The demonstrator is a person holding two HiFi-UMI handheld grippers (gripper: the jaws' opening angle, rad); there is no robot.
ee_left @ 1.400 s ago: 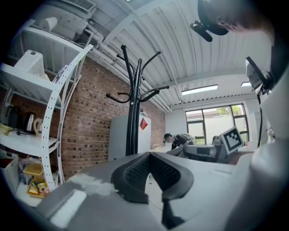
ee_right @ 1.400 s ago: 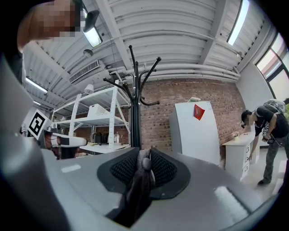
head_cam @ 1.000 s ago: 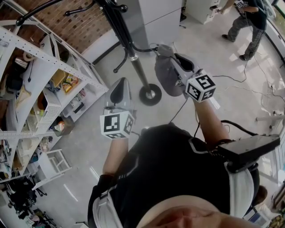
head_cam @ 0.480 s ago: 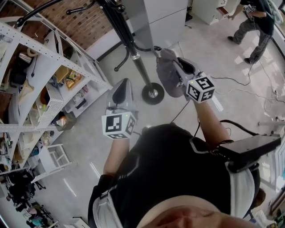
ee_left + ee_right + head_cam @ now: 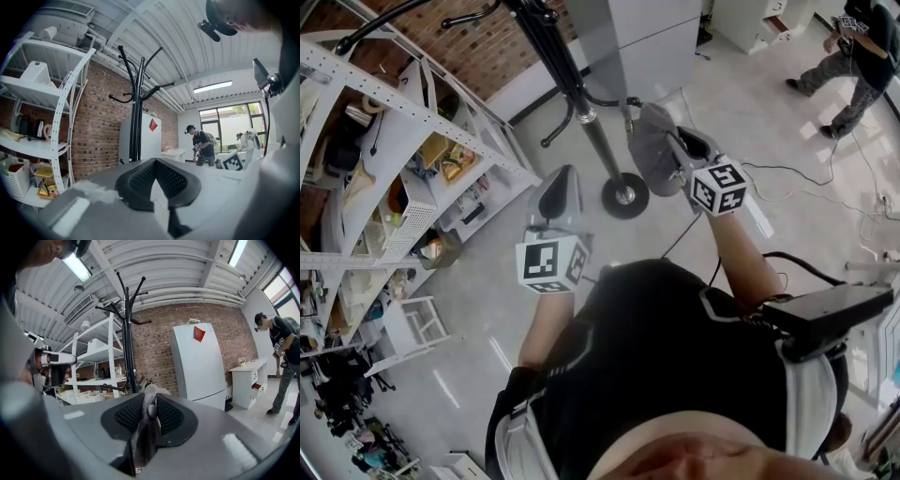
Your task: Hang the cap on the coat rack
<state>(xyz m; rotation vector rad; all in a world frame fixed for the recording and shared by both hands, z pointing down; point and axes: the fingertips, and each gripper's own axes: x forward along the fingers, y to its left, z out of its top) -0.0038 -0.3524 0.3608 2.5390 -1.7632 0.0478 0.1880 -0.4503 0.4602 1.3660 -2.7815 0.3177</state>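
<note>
The black coat rack (image 5: pixel 581 112) rises from its round base (image 5: pixel 625 195) on the floor ahead. The grey cap (image 5: pixel 649 155) hangs from my right gripper (image 5: pixel 673 141), which is shut on its fabric. The cap's top edge lies close beside a low hook (image 5: pixel 628 101) of the rack. In the right gripper view the cap (image 5: pixel 146 427) is pinched between the pads of the right gripper (image 5: pixel 149 406), with the rack (image 5: pixel 127 333) just behind. My left gripper (image 5: pixel 557 186) is held lower left of the pole, shut and empty. In the left gripper view the left gripper (image 5: pixel 154 164) points up at the rack (image 5: pixel 136 117).
White metal shelving (image 5: pixel 394 122) with boxes and baskets fills the left side. A white cabinet (image 5: pixel 647 37) stands behind the rack against the brick wall. A person (image 5: pixel 853 56) stands at the far right. Cables (image 5: pixel 806 178) trail across the floor.
Both grippers stay almost where they were, the cap still beside the low hook. The person at the back has moved further right.
</note>
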